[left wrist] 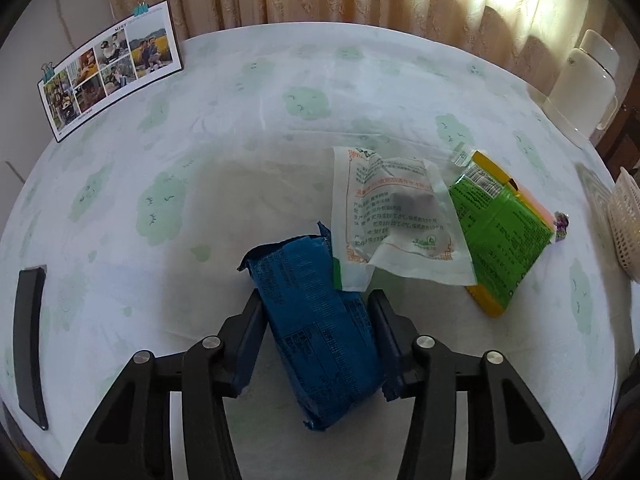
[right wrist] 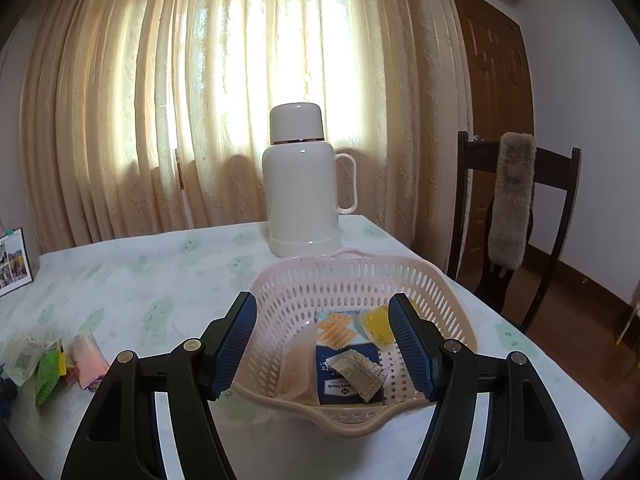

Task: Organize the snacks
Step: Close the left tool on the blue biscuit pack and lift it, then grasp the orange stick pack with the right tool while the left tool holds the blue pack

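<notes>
My left gripper (left wrist: 316,300) is shut on a blue snack pack (left wrist: 316,320) that lies on the table between its fingers. A white snack bag (left wrist: 396,216) overlaps the pack's far end and lies partly on a green snack pack (left wrist: 508,232) with a yellow pack under it. My right gripper (right wrist: 322,312) is open and empty, hovering over a pink perforated basket (right wrist: 452,304). The basket holds a dark blue packet (right wrist: 340,384), a small foil sachet (right wrist: 360,372), orange crackers (right wrist: 336,328), a yellow jelly cup (right wrist: 378,324) and a translucent bag (right wrist: 298,360).
A white thermos (right wrist: 302,184) stands behind the basket. A photo calendar (left wrist: 108,68) stands at the table's far left. A black flat object (left wrist: 30,340) lies at the left edge. A dark wooden chair (right wrist: 520,220) stands to the right. Curtains hang behind the table.
</notes>
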### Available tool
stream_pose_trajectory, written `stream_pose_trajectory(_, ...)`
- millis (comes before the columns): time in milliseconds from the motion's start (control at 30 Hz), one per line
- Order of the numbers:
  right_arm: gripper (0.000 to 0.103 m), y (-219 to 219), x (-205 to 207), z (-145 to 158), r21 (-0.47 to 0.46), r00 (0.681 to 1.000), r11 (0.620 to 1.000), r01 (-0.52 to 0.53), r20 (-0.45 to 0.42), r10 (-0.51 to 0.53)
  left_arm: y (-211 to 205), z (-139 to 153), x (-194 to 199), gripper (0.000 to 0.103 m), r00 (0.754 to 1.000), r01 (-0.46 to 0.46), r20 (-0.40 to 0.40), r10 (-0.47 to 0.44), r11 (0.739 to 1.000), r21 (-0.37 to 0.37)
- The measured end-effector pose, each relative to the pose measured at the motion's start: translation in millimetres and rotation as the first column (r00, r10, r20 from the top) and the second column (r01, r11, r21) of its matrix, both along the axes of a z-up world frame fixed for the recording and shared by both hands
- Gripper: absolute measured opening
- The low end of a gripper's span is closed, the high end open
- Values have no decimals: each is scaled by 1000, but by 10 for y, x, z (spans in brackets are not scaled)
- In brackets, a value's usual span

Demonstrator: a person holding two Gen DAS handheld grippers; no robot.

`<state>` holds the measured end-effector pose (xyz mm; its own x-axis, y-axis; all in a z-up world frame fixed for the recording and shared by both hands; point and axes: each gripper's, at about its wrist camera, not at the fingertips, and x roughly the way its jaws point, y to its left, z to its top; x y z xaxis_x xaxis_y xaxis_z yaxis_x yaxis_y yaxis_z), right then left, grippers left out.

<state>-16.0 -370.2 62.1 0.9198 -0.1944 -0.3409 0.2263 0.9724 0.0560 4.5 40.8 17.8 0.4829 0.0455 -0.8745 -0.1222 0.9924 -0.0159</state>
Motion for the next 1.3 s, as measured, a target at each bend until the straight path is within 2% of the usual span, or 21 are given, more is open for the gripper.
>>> stream_pose_trajectory(300,69,179,-40,68,-32,1000,999,-27,-2,27,369,168,-170,44,997,-50,63,51,999,-15)
stream_pose_trajectory(533,69,690,8,152,2,974,975,-224,-45,223,528,345,-204,44,989,-68,128,73,997,-44)
stream_pose_trajectory(700,69,1161,192,-26,-28,908,920,-390,-178,379,517,353,-161,44,989,-41,141,52,996,-78)
stream_pose_trajectory(800,69,1420,357,-238,-60,847,876,-479,-294,443,521,359,-130,44,988,-26,150,41,994,-102)
stream_pose_trajectory(900,69,1652,535,-434,-63,765,823,-564,-414,493,521,384,-107,44,986,-14,164,35,992,-125)
stream_pose_trajectory(933,69,1698,541,-462,-66,752,813,-579,-430,500,524,396,-94,44,985,-10,169,33,991,-134)
stream_pose_trajectory(1133,69,2020,757,-557,-98,688,763,-639,-516,510,518,419,-42,44,983,8,183,24,986,-167)
stream_pose_trajectory(1300,69,2185,960,-557,-69,665,758,-649,-536,520,555,400,-24,44,983,15,184,20,982,-187)
